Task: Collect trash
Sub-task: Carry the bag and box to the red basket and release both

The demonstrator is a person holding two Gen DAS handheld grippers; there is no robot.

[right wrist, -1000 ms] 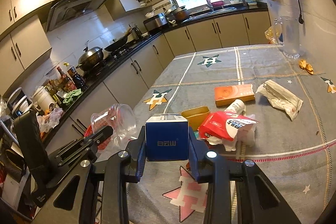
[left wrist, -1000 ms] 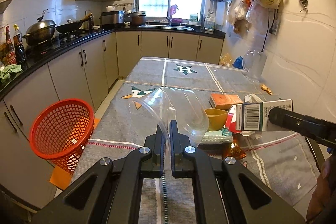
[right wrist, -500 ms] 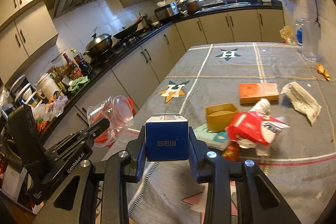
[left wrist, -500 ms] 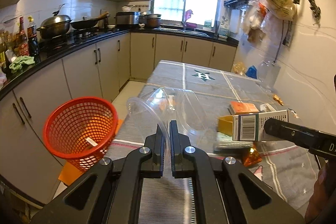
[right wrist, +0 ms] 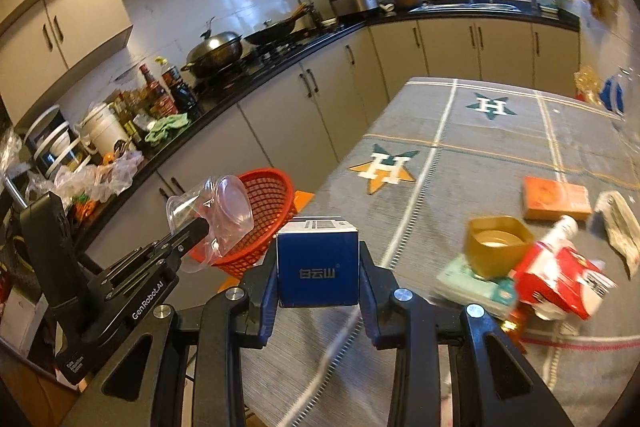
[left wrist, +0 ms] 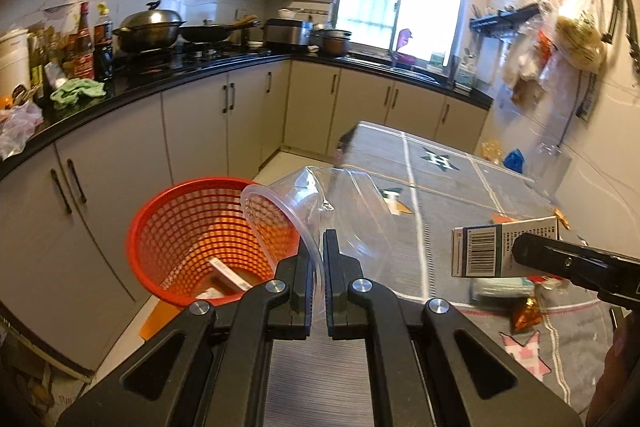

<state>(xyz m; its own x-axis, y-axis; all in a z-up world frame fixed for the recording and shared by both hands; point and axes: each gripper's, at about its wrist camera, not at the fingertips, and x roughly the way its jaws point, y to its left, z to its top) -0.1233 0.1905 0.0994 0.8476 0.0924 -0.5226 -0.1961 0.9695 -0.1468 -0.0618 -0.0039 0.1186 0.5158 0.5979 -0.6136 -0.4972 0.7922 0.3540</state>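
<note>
Paper scraps line the red basket; left gripper pinches clear cup, right gripper clamps blue box.

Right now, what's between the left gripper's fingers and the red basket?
Only the clear plastic cup pinched in the left gripper; its mouth faces the red basket, nothing else between, as the left wrist view shows.

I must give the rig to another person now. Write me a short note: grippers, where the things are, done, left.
Left gripper: shut on the rim of a clear plastic cup, beside the red basket.
Right gripper: shut on a small blue box, over the table edge.
Done: some scraps already lie in the basket.
Left: drop both in; then clear the orange box, yellow tub, red pack and paper wrapper.
</note>
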